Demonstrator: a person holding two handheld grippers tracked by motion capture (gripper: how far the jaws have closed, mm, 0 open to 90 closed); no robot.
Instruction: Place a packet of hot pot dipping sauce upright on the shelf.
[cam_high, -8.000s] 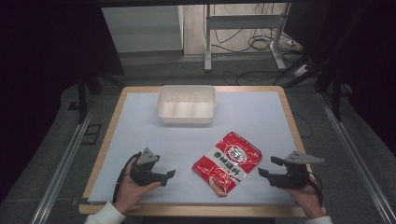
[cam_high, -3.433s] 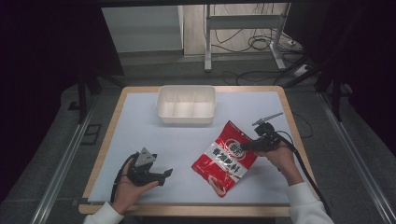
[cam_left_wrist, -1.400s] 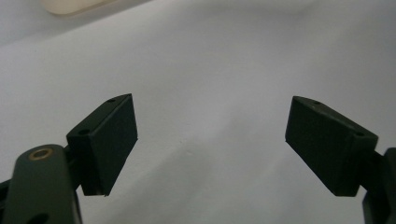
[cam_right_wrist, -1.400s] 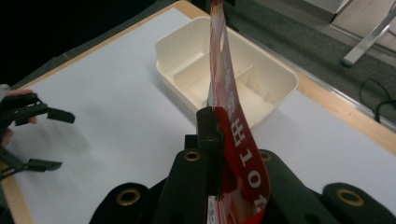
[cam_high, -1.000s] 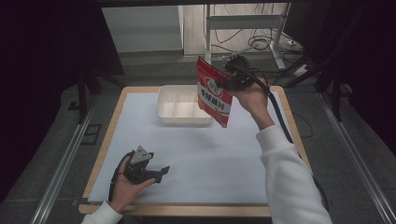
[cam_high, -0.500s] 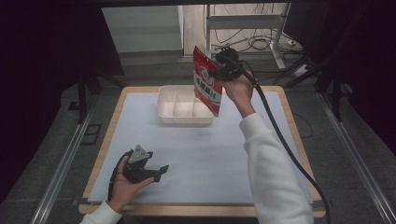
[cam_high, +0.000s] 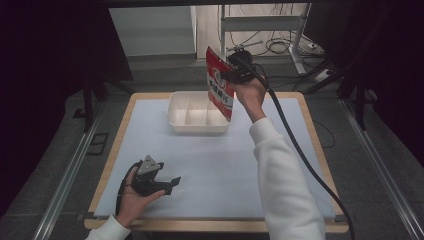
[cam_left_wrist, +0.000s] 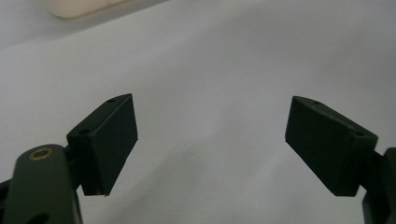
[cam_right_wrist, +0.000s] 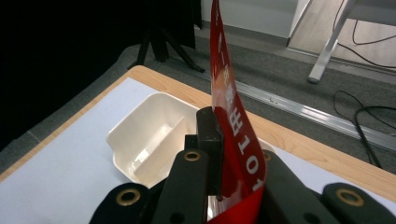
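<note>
Left: the left tool (cam_high: 167, 184) rests low on the white mat (cam_high: 210, 165) covering the tabletop (cam_high: 116, 135), near the front left corner, gripped by the person's left hand (cam_high: 131, 196) with its grey three-cornered plate facing up. In the left gripper view its two black jaws stand wide apart with nothing between them, above bare mat; a corner of the cream tray (cam_left_wrist: 84, 7) shows at the upper left edge.

Centre: the cream tray (cam_high: 198, 114), divided into compartments, sits on the mat at the far side of the tabletop, well apart from the left tool.

Right of centre: the red snack packet (cam_high: 220, 82) hangs upright in the air, its lower edge above the right end of the tray. The right tool (cam_high: 231, 75) is clamped on the packet's side edge, held up by the person's right hand (cam_high: 248, 92), whose white sleeve (cam_high: 285, 185) reaches in from the lower right. A black cable (cam_high: 305, 160) trails down from this tool. In the right gripper view the jaws are pressed together on the red packet (cam_right_wrist: 231, 116), seen edge-on and rising above the tool, with the tray (cam_right_wrist: 149, 135) below and to the left.
</note>
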